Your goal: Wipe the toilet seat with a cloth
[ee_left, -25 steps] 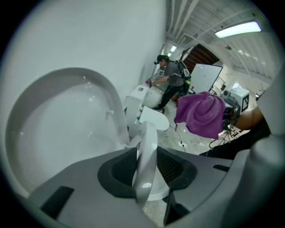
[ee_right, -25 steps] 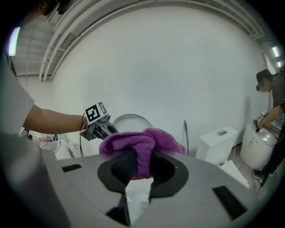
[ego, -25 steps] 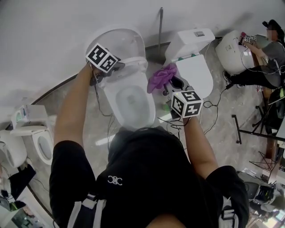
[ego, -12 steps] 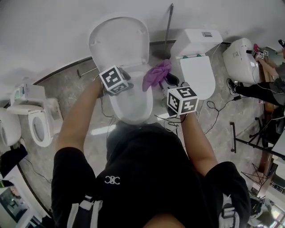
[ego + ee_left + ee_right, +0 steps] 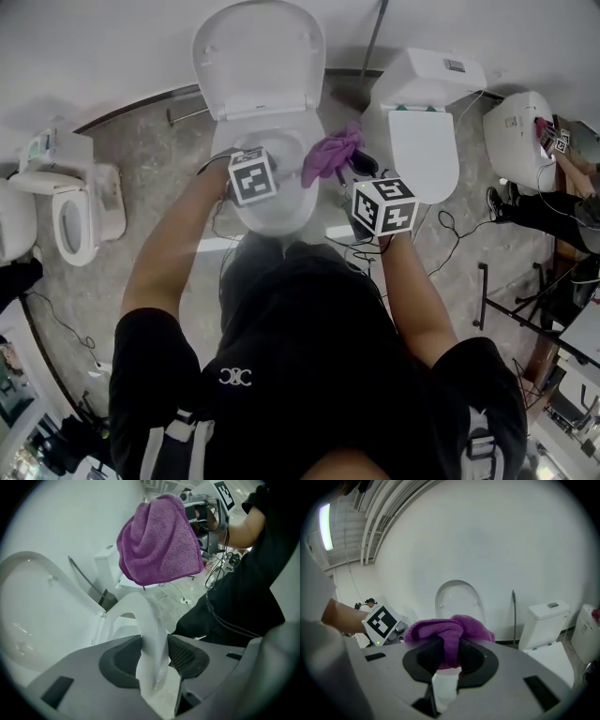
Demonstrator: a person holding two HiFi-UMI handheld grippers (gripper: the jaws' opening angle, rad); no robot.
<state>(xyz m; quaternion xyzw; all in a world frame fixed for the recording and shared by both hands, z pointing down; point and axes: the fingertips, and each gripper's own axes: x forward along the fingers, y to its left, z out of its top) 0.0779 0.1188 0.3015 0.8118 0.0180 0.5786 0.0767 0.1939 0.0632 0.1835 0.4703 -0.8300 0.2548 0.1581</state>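
The white toilet stands with its lid [image 5: 258, 56] raised against the wall. My left gripper [image 5: 246, 187] points steeply down over the bowl's left side. Its jaws straddle the toilet seat [image 5: 152, 625], which runs between the pads [image 5: 185, 656]. The jaws have just been opening and stand wide, so my left gripper [image 5: 153, 656] is open around the seat. My right gripper [image 5: 352, 171] hovers by the bowl's right rim, shut on a bunched purple cloth [image 5: 330, 155]. That cloth [image 5: 450, 632] bulges above the right gripper [image 5: 447, 658] and hangs over the seat [image 5: 298, 211].
A second toilet [image 5: 424, 141] with its lid shut stands close on the right, and another toilet [image 5: 70, 211] on the left. Cables [image 5: 450, 234] trail across the floor. A metal pipe [image 5: 378, 33] rises at the wall. Another person [image 5: 562, 202] sits far right.
My left gripper has come down from beside the raised lid to the bowl's left rim. My right gripper with the cloth has sunk a little towards the bowl.
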